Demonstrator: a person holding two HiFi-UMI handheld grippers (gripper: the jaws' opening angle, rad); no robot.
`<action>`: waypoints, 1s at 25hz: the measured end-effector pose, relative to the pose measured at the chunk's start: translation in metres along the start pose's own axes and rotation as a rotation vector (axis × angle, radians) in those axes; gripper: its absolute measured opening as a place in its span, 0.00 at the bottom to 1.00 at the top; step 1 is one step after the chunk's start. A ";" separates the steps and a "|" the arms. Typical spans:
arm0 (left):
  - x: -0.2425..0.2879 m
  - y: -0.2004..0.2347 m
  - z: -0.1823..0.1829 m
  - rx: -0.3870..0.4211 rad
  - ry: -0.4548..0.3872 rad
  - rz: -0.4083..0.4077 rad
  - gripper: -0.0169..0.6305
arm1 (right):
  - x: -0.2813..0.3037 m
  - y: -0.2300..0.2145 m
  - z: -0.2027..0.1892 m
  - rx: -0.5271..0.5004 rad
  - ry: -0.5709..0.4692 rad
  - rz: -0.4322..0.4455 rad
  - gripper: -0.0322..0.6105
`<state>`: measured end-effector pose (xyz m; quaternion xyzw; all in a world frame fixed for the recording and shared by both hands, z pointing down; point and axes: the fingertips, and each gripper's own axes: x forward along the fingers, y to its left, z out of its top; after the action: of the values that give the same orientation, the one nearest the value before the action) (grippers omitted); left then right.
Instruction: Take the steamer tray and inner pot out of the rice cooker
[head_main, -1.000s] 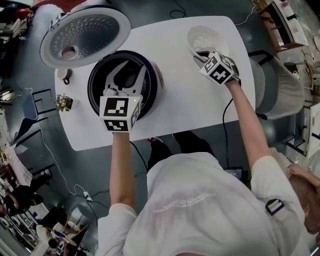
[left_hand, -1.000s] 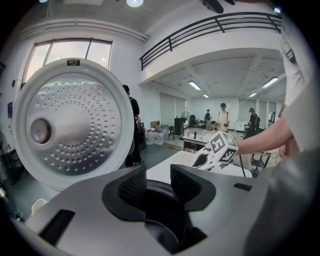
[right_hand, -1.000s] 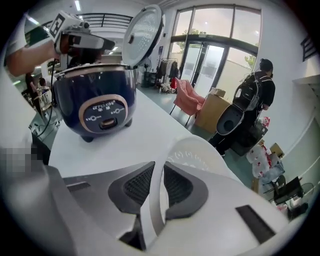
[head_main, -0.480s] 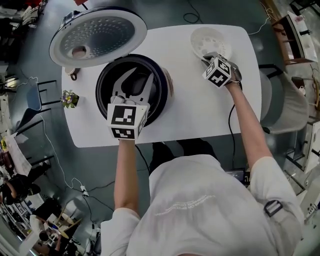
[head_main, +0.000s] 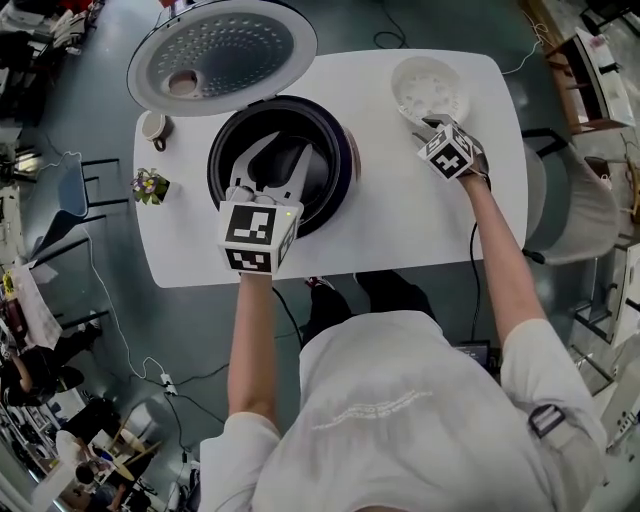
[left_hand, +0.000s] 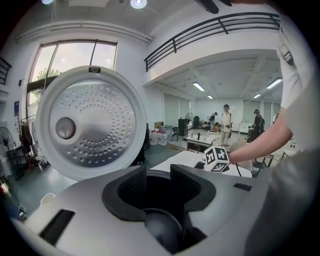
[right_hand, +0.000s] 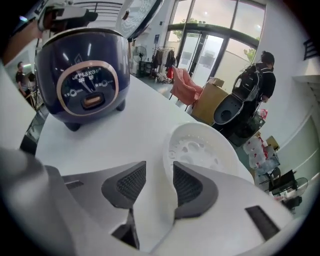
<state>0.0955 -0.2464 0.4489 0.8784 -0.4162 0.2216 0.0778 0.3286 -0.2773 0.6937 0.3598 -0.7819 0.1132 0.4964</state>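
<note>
1. Tray (head_main: 428, 86): white, perforated, out of the cooker (right_hand: 82, 75). It lies on the table (head_main: 400, 225) near the far right corner. Its near rim stands between the jaws of the right gripper (right_hand: 159, 168).
2. Right gripper: jaws part-spread, having just been opening. A gap shows at one pad and the other lies close to the rim, so the tray is not clamped.
3. Pot (head_main: 325, 150): dark, seated in the cooker, left of the tray and well apart from it.
4. Left gripper (head_main: 283, 148): poised over the pot's mouth, jaws wide. Only the dark hollow shows between them.
5. Lid (head_main: 222, 55): raised open behind the cooker, its underside dotted with holes.
6. Cup (head_main: 152, 127) and plant (head_main: 150, 185): at the table's left edge.
</note>
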 end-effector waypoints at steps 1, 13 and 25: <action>-0.006 0.003 0.000 -0.004 -0.005 0.003 0.28 | -0.008 0.004 0.002 0.019 -0.014 0.000 0.34; -0.076 0.039 0.001 0.008 -0.062 0.023 0.28 | -0.146 0.017 0.078 0.323 -0.378 -0.134 0.34; -0.162 0.087 0.003 0.013 -0.150 0.058 0.28 | -0.288 0.076 0.177 0.372 -0.686 -0.215 0.34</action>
<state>-0.0600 -0.1902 0.3688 0.8806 -0.4446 0.1601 0.0345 0.2260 -0.1878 0.3753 0.5400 -0.8263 0.0737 0.1420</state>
